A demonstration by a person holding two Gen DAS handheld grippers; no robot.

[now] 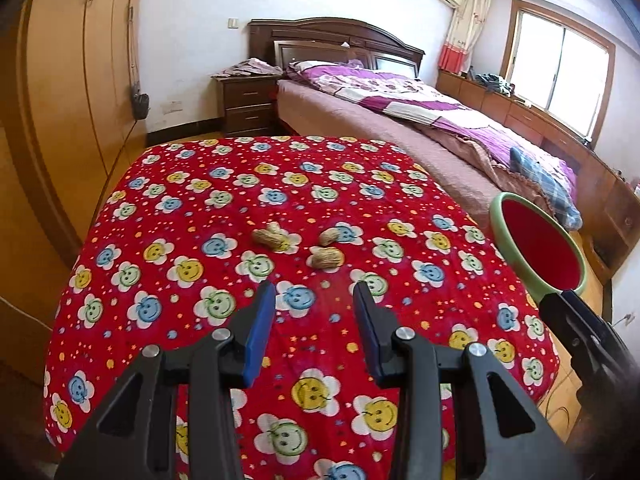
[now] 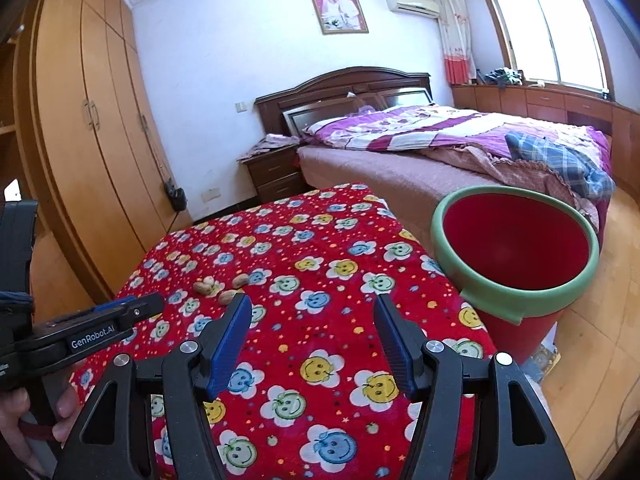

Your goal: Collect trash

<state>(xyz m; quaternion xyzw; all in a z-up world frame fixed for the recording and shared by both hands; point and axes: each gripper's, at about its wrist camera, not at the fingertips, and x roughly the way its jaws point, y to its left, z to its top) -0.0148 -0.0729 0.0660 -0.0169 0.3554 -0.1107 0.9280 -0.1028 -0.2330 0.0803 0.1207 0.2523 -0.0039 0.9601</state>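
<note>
Three peanut shells lie on the red smiley-flower cloth (image 1: pixel 168 200): one at the left (image 1: pixel 273 235), one at the back right (image 1: pixel 330 236), one in front (image 1: pixel 326 258). My left gripper (image 1: pixel 315 298) is open and empty, just short of the front shell. The shells also show in the right wrist view (image 2: pixel 206 286), with the left gripper (image 2: pixel 138 310) beside them. My right gripper (image 2: pixel 314 316) is open and empty above the cloth. A red bin with a green rim (image 2: pixel 516 256) stands off the table's right edge; it also shows in the left wrist view (image 1: pixel 538 242).
A bed with a purple quilt (image 2: pixel 440 132) lies behind the table. A wooden wardrobe (image 2: pixel 80 120) fills the left. A dark nightstand (image 1: pixel 246 102) stands by the headboard. Wooden floor (image 2: pixel 592 360) runs beside the bin.
</note>
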